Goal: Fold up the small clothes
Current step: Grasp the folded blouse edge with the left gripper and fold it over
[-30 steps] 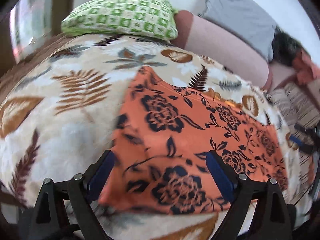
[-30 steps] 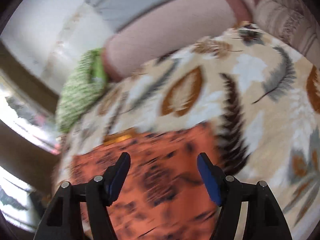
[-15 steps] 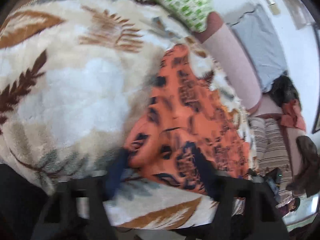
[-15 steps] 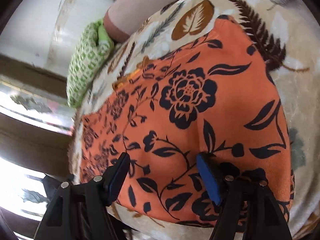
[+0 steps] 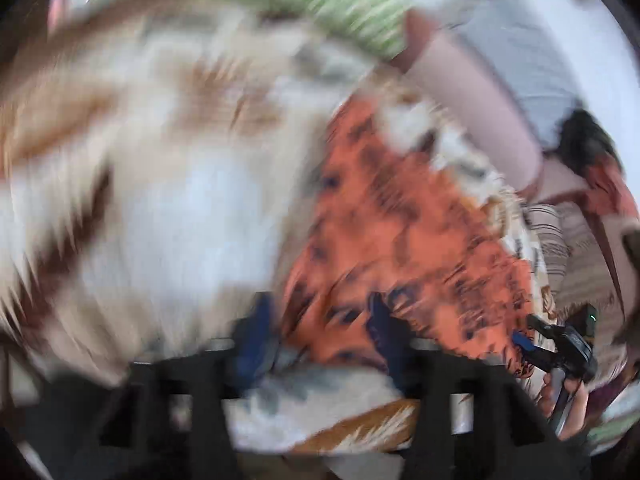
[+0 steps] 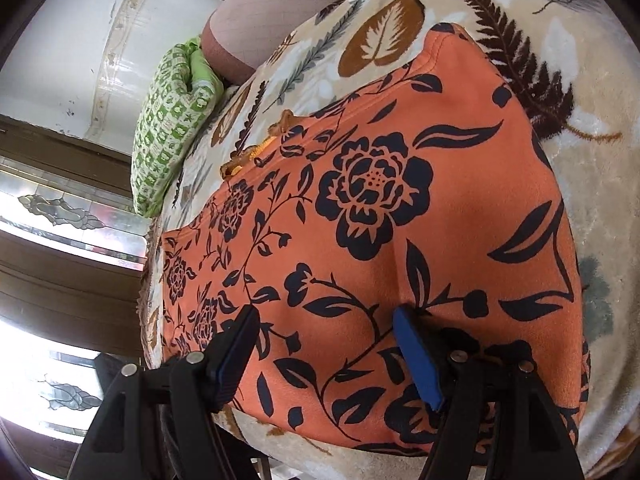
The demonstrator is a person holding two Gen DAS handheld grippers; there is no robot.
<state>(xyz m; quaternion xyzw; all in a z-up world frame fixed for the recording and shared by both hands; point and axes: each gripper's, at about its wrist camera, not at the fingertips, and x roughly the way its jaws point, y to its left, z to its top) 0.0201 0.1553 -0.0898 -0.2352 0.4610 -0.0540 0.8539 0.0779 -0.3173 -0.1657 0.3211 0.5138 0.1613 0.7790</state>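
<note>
An orange garment with dark blue flowers (image 6: 400,216) lies flat on a leaf-patterned blanket (image 6: 580,92). It also shows, blurred, in the left wrist view (image 5: 400,216). My right gripper (image 6: 324,344) is open, its blue pads low over the garment's near edge. My left gripper (image 5: 318,332) is open, narrower than before, at the garment's near left corner; the blur hides whether it touches cloth. The right gripper also shows in the left wrist view (image 5: 540,348), held by a hand at the garment's far side.
A green checked pillow (image 6: 172,120) lies at the head of the bed beside a pink bolster (image 6: 256,28). A glass-panelled wooden door (image 6: 60,248) stands to the left. Striped cloth and other clothes (image 5: 580,248) lie to the right in the left wrist view.
The left gripper swung around toward the garment's near left corner and its jaws narrowed; its view is motion-blurred. The right gripper dropped low over the garment's near edge, staying open.
</note>
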